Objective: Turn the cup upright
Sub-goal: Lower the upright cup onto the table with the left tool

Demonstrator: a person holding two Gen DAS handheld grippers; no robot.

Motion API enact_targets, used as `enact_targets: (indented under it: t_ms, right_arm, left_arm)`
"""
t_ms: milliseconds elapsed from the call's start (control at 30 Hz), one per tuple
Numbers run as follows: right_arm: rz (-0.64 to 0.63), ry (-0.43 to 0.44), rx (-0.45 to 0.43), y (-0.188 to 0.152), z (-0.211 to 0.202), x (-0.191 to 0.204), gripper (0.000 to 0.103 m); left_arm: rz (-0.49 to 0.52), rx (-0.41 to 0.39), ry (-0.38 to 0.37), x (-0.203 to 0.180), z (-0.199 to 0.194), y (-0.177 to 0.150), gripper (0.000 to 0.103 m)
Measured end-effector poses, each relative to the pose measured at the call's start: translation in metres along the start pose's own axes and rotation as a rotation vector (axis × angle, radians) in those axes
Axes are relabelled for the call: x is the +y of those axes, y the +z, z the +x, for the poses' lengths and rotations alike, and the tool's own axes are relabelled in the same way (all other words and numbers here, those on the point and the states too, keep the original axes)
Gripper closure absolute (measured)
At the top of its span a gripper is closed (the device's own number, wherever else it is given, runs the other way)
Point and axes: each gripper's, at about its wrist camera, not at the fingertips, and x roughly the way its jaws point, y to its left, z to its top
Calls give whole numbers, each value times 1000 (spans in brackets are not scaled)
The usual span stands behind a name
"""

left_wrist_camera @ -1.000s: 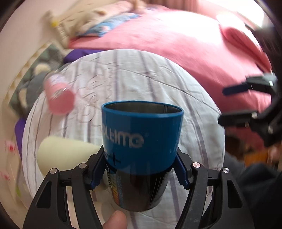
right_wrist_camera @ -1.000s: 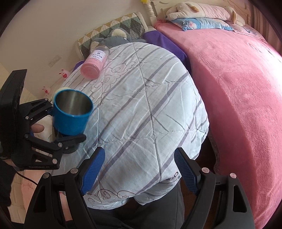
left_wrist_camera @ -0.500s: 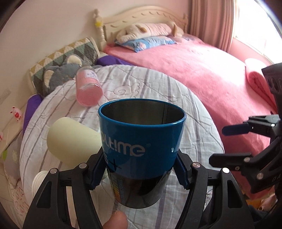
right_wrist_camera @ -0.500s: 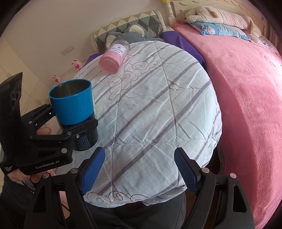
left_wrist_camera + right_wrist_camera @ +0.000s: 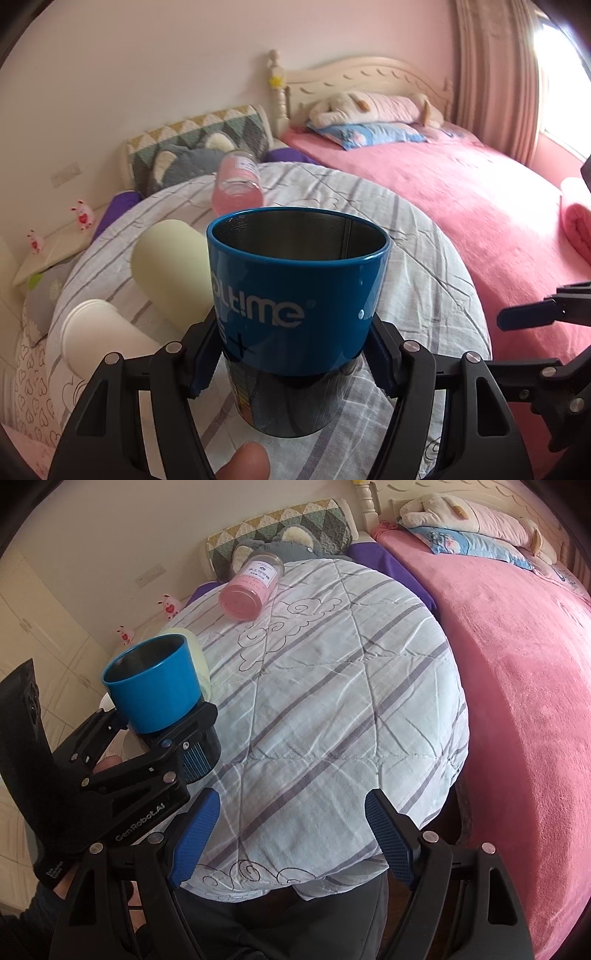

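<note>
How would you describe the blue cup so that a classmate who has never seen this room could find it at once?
Start at the round table under the striped white quilt beside the pink bed. At its left edge the left gripper clamps a blue cup with a steel lining and black base, mouth up. Unlike the pink jar and the pale cups lying on their sides, it is held upright.

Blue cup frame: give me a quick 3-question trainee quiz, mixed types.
1. True or false: the blue cup is held mouth-up in the left gripper.
2. The right gripper is: A) open, holding nothing B) shut on the pink jar.
3. Fill in: the pink jar lies on its ____ on the striped quilt.

Key: 1 true; 2 A; 3 side.
</note>
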Motion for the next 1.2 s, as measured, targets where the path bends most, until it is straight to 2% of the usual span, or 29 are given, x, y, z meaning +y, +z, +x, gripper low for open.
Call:
enact_targets:
  t_ms: [267, 533, 667, 833, 900, 1200]
  right_arm:
    - [-1, 4, -8, -9, -7, -2, 21]
    - [-4, 3, -5, -19, -11, -1, 21]
    - [-5, -1, -10, -23, -15, -1, 21]
    - [-2, -5, -17, -25, -18, -1, 21]
    - [-3, -4, -17, -26, -18, 0, 21]
    - [-8, -5, -25, -27, -20, 3, 21]
  left_arm:
    - [-54, -4, 34, -1, -6, -18, 35]
    - [-51, -93, 103, -11, -12, -37, 35]
    - [-49, -107, 108, -12, -17, -40, 33]
    - [-56, -118, 114, -8, -21, -37, 23]
    - [-58, -126, 112, -8, -24, -36, 15]
    - [-48, -142, 113, -11, -29, -35, 6]
